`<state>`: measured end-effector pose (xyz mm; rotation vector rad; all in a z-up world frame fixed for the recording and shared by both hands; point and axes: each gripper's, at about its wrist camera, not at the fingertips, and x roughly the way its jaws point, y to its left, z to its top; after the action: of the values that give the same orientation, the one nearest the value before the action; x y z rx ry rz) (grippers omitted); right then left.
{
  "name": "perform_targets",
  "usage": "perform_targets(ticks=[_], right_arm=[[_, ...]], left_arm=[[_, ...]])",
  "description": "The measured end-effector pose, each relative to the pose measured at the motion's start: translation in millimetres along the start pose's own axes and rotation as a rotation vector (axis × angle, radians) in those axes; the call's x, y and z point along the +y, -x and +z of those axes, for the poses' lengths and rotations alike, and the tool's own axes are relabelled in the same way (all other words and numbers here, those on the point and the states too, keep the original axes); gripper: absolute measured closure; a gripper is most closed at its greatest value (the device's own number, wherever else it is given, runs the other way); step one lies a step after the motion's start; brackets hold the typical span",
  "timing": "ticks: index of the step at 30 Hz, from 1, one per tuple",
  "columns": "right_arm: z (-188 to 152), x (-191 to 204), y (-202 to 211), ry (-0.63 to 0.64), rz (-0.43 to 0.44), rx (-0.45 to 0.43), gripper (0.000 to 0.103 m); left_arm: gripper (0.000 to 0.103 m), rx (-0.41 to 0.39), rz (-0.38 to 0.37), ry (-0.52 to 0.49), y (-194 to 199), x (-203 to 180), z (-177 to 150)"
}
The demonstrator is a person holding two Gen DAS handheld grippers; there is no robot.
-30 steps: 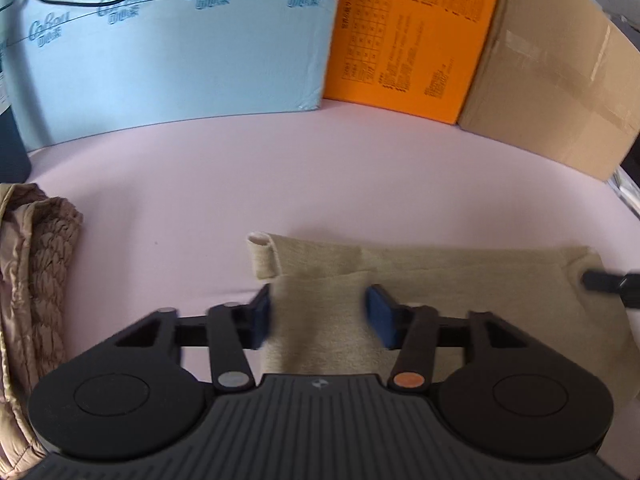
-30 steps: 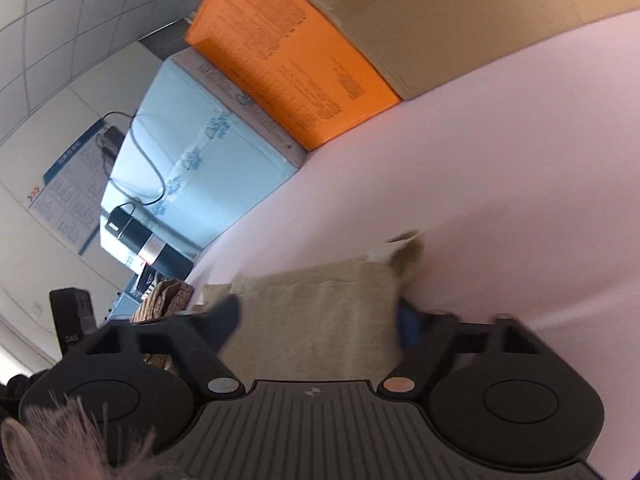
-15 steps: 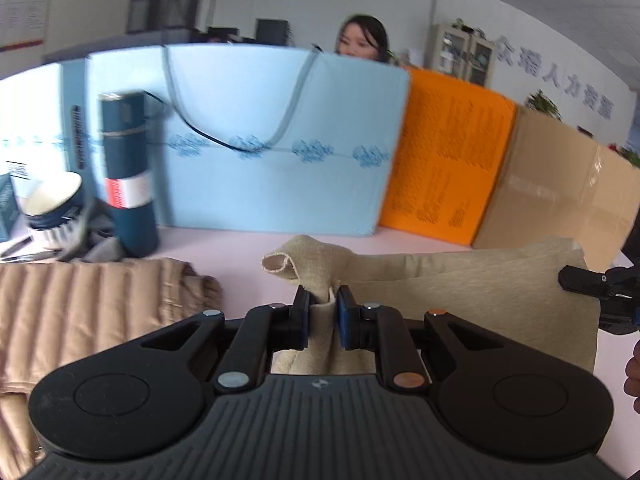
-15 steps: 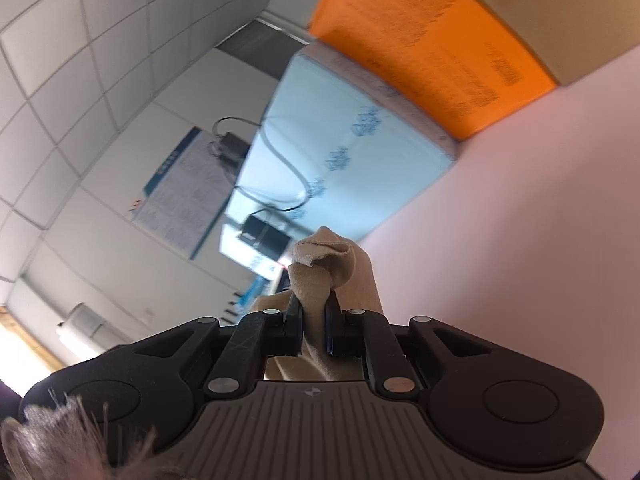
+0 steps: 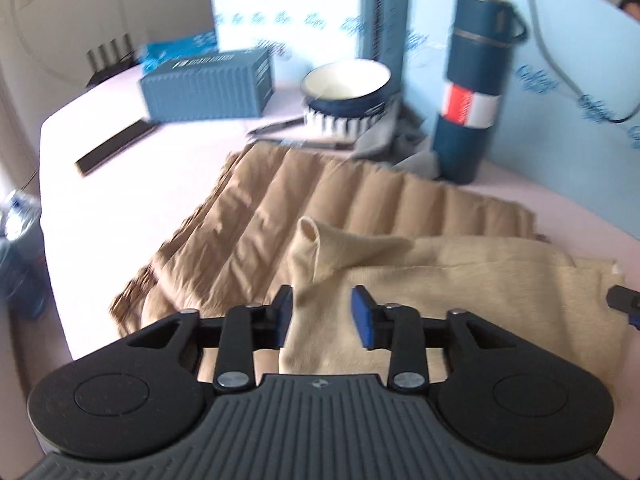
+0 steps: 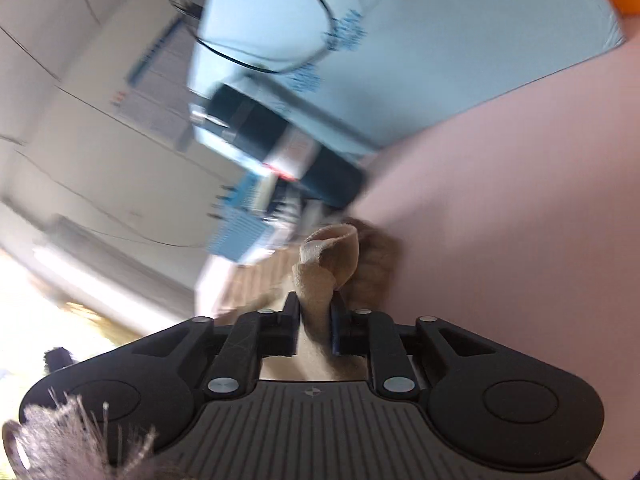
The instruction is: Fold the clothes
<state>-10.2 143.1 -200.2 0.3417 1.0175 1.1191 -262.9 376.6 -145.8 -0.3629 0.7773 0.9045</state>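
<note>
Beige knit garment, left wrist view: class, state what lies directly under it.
The beige knit garment lies partly over a tan quilted jacket, whose ribbed panels show beyond it on the pink table. What sits under its near part is covered.

The right gripper (image 6: 314,322) pinches a bunched corner of beige cloth (image 6: 320,276) between its fingers, the fabric rising above them in a curled flap. Beyond it lies the pink table surface (image 6: 500,220). A dark blue flask (image 6: 280,152) with a red-and-white band stands against a pale blue printed board (image 6: 460,52). The blurred blue shape (image 6: 244,228) beside the flask may be a ribbed box.
</note>
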Motion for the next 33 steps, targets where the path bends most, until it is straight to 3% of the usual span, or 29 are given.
perform_targets(ticks=[1,2,3,4,8,14,18,23,33], right_arm=[[-3,6,0,0.049,-0.074,-0.019,0.058],[-6,11,4,0.072,-0.099,-0.036,0.038],[-9,16,9,0.087,-0.114,-0.051,0.017],[-13,21,16,0.107,-0.123,-0.061,0.013],[-37,43,34,0.224,-0.175,-0.022,0.010],[-92,62,49,0.250,-0.266,0.073,0.004],[-107,70,50,0.259,-0.281,0.145,0.004],[-115,87,57,0.347,-0.364,0.125,0.002],[-133,104,64,0.398,-0.341,0.102,0.000]], left_arm=[[0.035,0.016,0.028,0.021,0,-1,-2],[0.015,-0.010,0.030,0.020,6,-3,-5],[0.013,-0.034,0.033,0.016,12,-6,-8],[0.013,-0.042,0.044,-0.002,17,-10,-11],[0.012,-0.002,0.082,-0.068,31,-25,-22],[0.012,0.019,0.021,-0.106,61,-44,-43],[0.012,0.046,-0.020,-0.134,68,-55,-55],[0.012,0.078,-0.051,-0.150,71,-64,-66],[0.011,0.093,-0.062,-0.185,79,-68,-74]])
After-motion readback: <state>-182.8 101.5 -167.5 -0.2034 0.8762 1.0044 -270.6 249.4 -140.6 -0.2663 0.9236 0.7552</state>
